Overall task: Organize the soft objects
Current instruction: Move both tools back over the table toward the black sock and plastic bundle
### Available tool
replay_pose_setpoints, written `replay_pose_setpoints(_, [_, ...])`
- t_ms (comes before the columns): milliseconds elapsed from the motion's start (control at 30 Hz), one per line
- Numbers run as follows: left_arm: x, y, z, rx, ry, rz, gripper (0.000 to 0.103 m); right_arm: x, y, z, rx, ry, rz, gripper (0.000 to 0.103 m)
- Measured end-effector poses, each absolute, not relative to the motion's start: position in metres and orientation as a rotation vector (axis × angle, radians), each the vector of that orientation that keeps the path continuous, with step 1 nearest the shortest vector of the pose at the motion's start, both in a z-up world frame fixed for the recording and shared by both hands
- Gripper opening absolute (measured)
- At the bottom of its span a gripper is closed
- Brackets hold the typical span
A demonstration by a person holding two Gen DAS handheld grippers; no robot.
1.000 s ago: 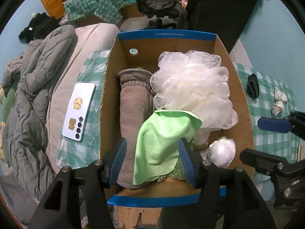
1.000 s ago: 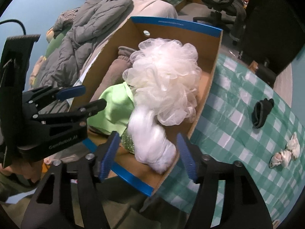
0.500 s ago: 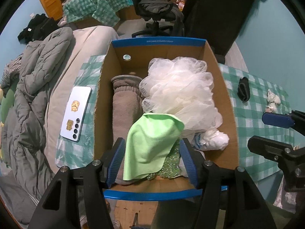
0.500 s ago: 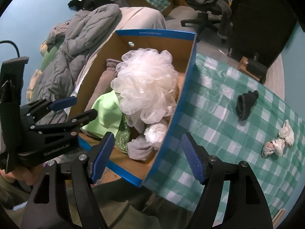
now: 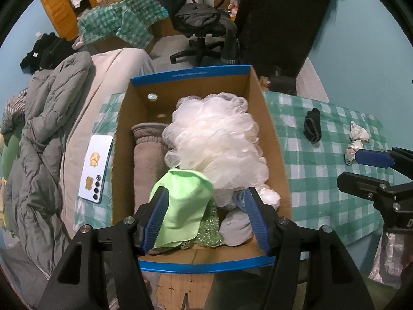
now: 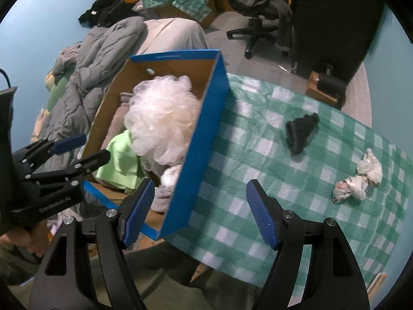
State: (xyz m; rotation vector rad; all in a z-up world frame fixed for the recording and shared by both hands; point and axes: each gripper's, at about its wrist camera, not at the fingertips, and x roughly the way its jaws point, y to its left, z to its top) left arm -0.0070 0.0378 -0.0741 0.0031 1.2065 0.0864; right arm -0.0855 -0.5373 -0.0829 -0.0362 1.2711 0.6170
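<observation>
We have the cardboard box [image 5: 273, 139] mostly packed: white mesh pouf [image 5: 219, 139] at the centre, brown rolled towel [image 5: 147, 155] at its 9 o'clock, green cloth [image 5: 183, 206] at 6 o'clock, a small grey-white bundle [image 5: 237, 227] in the 5 o'clock corner. Our left gripper [image 5: 205, 218] hangs over the box's near end, jaws opening; the green cloth lies below them, but the pads are clear of it, so nothing is gripped. Our right gripper [image 6: 198, 211] straddles the box's blue side wall, jaws apart, nothing held.

We judge the step as between items: drop-off done, next pickup ahead. Two soft things sit loose on the checked tablecloth [image 6: 232, 160], well apart from the box: a black sock [image 6: 300, 131] at 1 o'clock of the right gripper and a white patterned bundle [image 6: 358, 180] at 3 o'clock. Next we need the right gripper swung toward 1 o'clock, lowered over the sock, and closed on its bunched middle. The left gripper just stays clear of the box.
</observation>
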Motion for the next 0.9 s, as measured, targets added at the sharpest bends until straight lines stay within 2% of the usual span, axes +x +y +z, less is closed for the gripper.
replay_pose_setpoints(500, [0.011, -0.021, -0.066, 0.093, 1.192, 0.024, 0.067, -0.074, -0.608, -0.093, 0.019, 1.288, 0.512, 0.074])
replay_pose_setpoints(900, [0.031, -0.073, -0.069, 0.143, 1.185, -0.045, 0.072, -0.072, -0.674, -0.101, 0.056, 1.304, 0.405, 0.075])
